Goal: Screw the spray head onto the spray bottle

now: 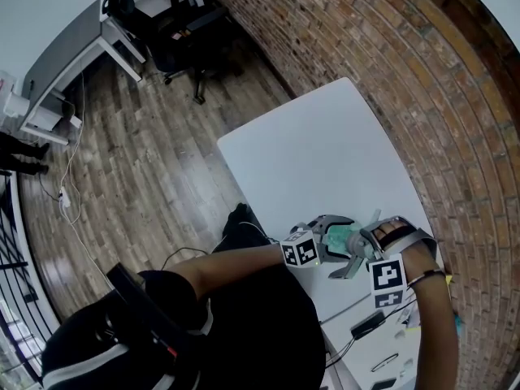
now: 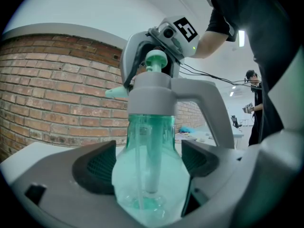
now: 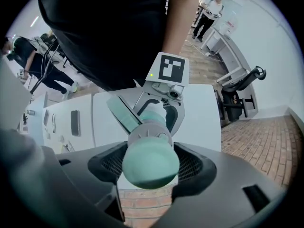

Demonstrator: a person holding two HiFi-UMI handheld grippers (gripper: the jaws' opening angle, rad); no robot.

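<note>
A translucent green spray bottle stands upright between the jaws of my left gripper, whose pads press on its sides. On its neck sits the grey spray head with a green pump knob and a green nozzle tip pointing left. My right gripper comes down from above and is shut on that head. In the right gripper view the knob of the spray head fills the gap of my right gripper, with the left gripper beyond. In the head view both grippers meet over the bottle, above the white table.
A brick wall runs along the table's far and right side. Cables and small devices lie on the table's near end. An office chair and a desk stand across the wooden floor. A person stands in the background.
</note>
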